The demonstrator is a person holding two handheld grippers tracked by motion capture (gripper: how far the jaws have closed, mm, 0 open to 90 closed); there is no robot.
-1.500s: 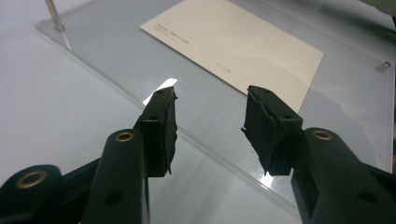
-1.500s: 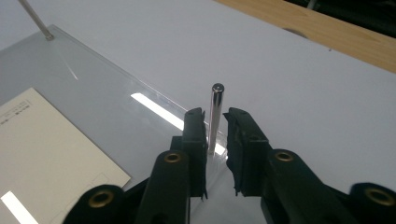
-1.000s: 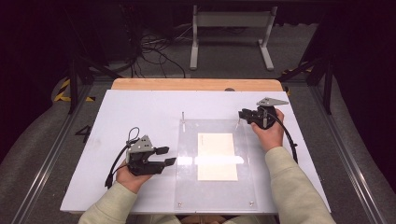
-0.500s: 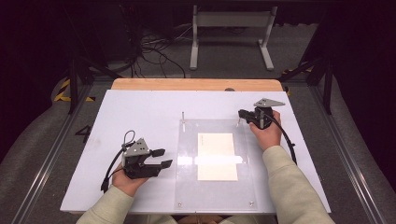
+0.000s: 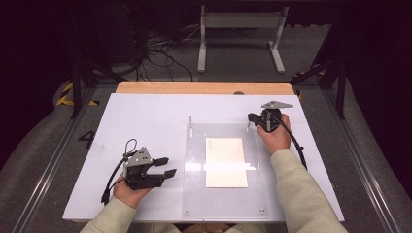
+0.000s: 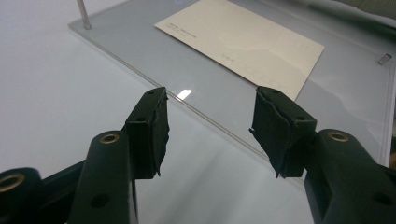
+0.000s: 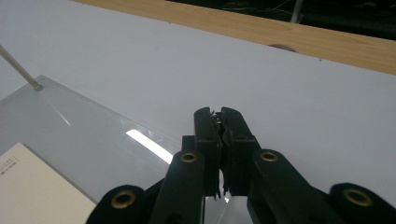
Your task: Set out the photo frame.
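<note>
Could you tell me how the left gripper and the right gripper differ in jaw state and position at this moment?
The left gripper has its jaws standing apart with nothing between them, while the right gripper has its jaws pressed together, having just been closing. The left gripper sits on the white table beside the clear acrylic plate, whereas the right gripper is at that plate's far right corner. Both have black jaws and a grey three-cornered plate on top.
</note>
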